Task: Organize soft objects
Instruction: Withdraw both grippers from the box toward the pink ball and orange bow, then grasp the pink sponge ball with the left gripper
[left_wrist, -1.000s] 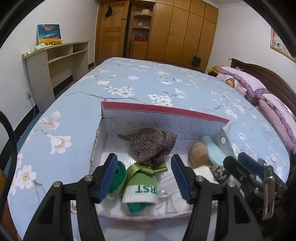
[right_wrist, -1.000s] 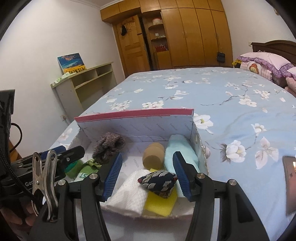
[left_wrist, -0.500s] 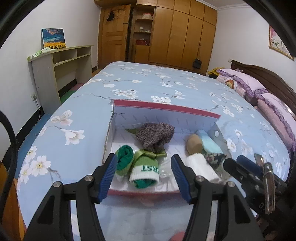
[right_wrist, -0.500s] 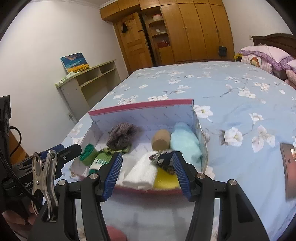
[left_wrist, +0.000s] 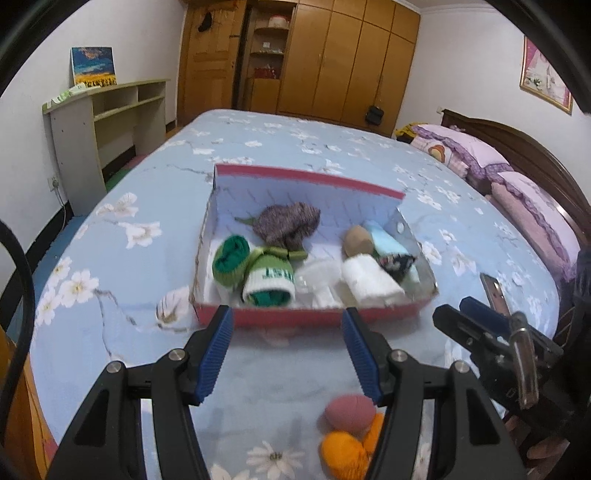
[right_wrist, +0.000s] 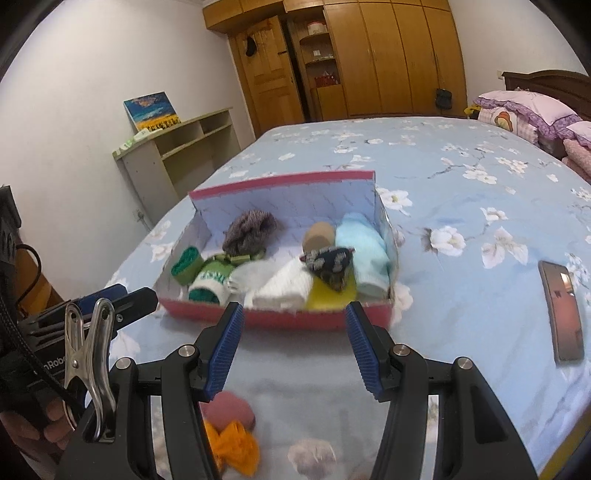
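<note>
Both hand-held grippers were empty with jaws spread: left hand-held gripper (left_wrist: 287, 332) and right hand-held gripper (right_wrist: 295, 328) hovered over the bed (left_wrist: 280, 155), short of the red box's near wall, nothing between the pads.

Red box (left_wrist: 306, 316) sat on the bedspread, already packed: green rolled sock (left_wrist: 229, 258), green-and-white sock bundle (left_wrist: 271, 278), grey knit piece (left_wrist: 286, 223), white rolled cloth (left_wrist: 369, 280), tan roll (left_wrist: 357, 240), pale blue roll (right_wrist: 364, 247), dark patterned pouch (right_wrist: 330, 264) on a yellow piece (right_wrist: 332, 293).

Still outside the box, on the bedspread close under the grippers: a pink soft piece (left_wrist: 349, 410) touching an orange soft piece (left_wrist: 343, 452).

Risks, as judged:
- The two loose pieces touched; a wide-open close on one might drag or pinch both, or snag the bedspread beneath.
- In both views they lay low, partly behind the gripper arms; a blind descent could miss or clip an edge.
- The box looked crowded on the right; dropping another piece there could topple the pouch or leave the item perched on the wall.
- The box was light card on a soft mattress; a nudge from a finger could shift or tilt it.
- A phone (right_wrist: 561, 314) lay on the bed to the right, within sweep of the right arm.
</note>
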